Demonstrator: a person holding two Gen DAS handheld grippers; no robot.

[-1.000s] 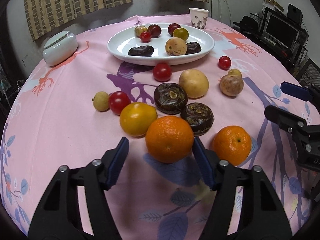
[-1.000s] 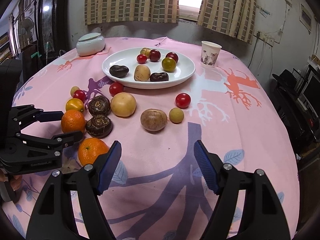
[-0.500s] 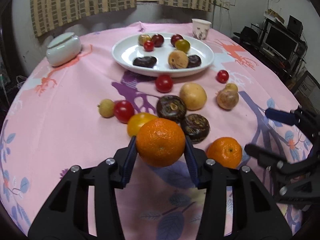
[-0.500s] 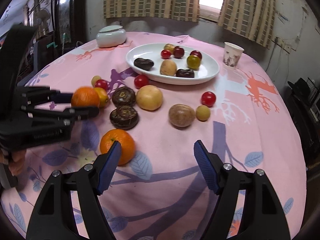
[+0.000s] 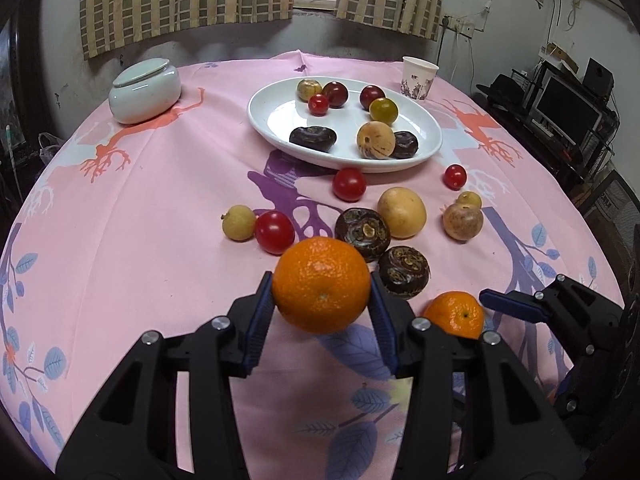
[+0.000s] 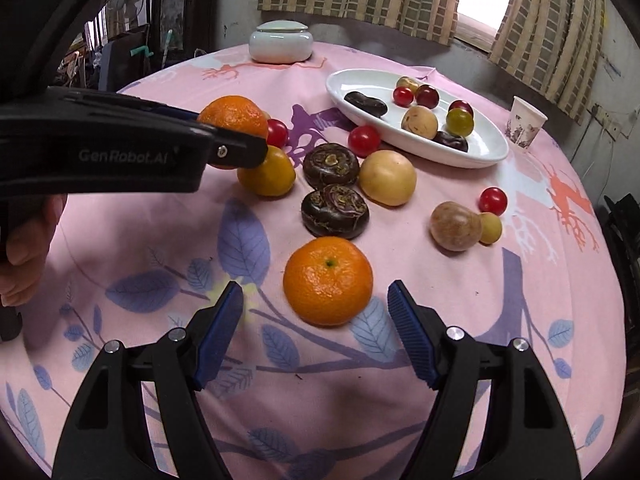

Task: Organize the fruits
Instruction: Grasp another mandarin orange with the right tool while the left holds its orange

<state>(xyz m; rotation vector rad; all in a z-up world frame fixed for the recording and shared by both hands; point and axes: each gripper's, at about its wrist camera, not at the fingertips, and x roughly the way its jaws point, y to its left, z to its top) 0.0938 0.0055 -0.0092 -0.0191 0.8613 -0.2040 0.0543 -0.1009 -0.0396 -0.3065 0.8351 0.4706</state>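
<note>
My left gripper [image 5: 322,304] is shut on a large orange [image 5: 322,290], held up off the pink tablecloth; in the right wrist view the same orange [image 6: 234,116] shows at the upper left. A second orange [image 6: 328,280] lies on the cloth just ahead of my right gripper [image 6: 315,294], which is open, its blue pads apart from the fruit on either side. The white oval plate [image 5: 272,120] at the back holds several small fruits. Loose on the cloth are two dark water chestnuts [image 5: 362,234], a pale yellow fruit [image 5: 401,212] and red tomatoes [image 5: 274,232].
A lidded pale ceramic jar [image 5: 145,90] stands at the back left and a paper cup [image 5: 418,78] behind the plate. A yellow-orange fruit [image 6: 266,172] sits under the lifted orange. A person's hand [image 6: 28,240] grips the left tool. Bare cloth lies at the near left.
The left jaws closed on the large orange and lifted it off the cloth. The right gripper swung left, so the second orange now sits just ahead of its open fingers.
</note>
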